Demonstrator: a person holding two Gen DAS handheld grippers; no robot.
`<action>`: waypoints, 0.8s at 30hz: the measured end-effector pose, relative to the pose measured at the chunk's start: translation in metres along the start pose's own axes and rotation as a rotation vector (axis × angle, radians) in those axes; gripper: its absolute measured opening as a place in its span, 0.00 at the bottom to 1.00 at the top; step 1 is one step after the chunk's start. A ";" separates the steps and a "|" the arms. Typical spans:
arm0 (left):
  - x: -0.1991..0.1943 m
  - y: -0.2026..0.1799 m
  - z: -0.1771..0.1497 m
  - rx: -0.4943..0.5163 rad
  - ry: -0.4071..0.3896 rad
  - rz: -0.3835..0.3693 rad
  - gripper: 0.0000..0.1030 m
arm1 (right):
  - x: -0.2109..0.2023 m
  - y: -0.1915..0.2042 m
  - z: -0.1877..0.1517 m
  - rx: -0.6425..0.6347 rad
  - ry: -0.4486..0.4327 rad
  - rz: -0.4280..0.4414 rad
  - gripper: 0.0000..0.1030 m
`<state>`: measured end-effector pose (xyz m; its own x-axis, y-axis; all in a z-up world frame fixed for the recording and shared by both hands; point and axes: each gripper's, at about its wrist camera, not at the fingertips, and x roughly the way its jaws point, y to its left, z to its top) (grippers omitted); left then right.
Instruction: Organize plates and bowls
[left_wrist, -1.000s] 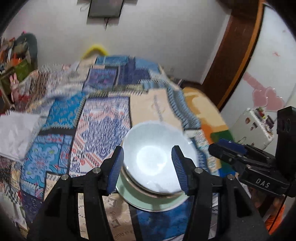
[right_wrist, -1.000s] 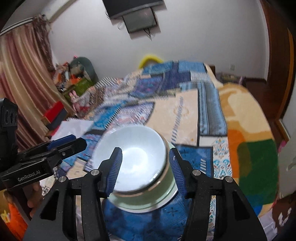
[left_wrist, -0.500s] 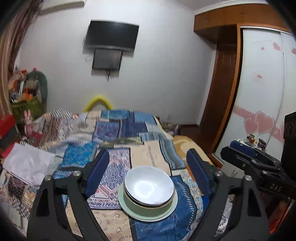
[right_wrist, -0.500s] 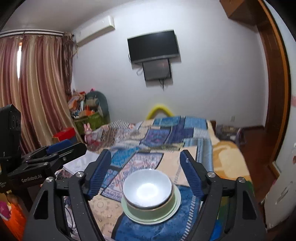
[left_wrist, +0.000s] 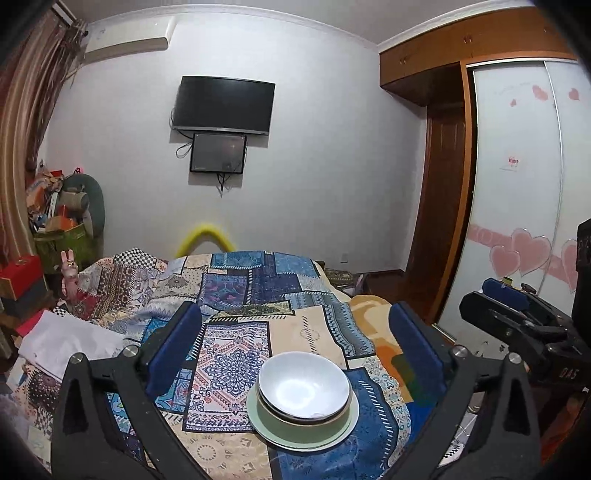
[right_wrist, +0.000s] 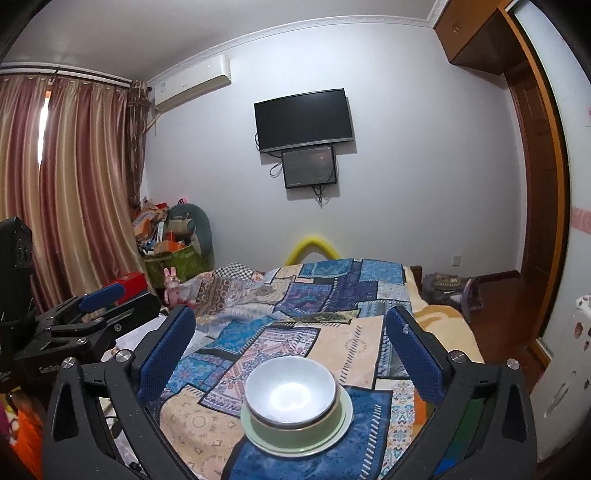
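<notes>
On patchwork quilt (left_wrist: 236, 354): glossy round bowls (left_wrist: 303, 384) stacked; both claws (left_wrist: 295, 339) (right_wrist: 291, 343) opening, empty.

Left gripper (left_wrist: 295, 347) jaws opening, nothing between; right gripper (right_wrist: 291, 347) likewise, both apparently near level.

Left wrist view: looking forward between its tongs (left_wrist: 295, 354), angled slightly down across the bed (left_wrist: 258, 288) toward the far wall. Right wrist view: facing likewise from just beside it. Both are sharing the stacked bowls (left_wrist: 303, 387) (right_wrist: 290, 391), quilt, wall television (left_wrist: 224, 104) (right_wrist: 303, 119).
</notes>
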<state>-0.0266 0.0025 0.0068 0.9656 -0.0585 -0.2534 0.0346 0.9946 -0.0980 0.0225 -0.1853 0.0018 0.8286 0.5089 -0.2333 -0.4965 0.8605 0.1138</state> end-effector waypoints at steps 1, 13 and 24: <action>-0.002 -0.001 -0.001 0.003 -0.002 0.003 1.00 | -0.001 0.000 0.000 0.003 0.000 -0.001 1.00; 0.000 -0.002 -0.004 -0.002 0.004 0.009 1.00 | -0.006 0.000 -0.006 0.008 0.008 -0.004 1.00; 0.003 -0.001 -0.007 0.004 0.008 0.007 1.00 | -0.005 0.001 -0.006 0.007 0.010 -0.003 1.00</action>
<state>-0.0260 0.0004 -0.0006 0.9636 -0.0527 -0.2621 0.0293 0.9953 -0.0924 0.0159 -0.1873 -0.0030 0.8276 0.5057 -0.2434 -0.4917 0.8625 0.1200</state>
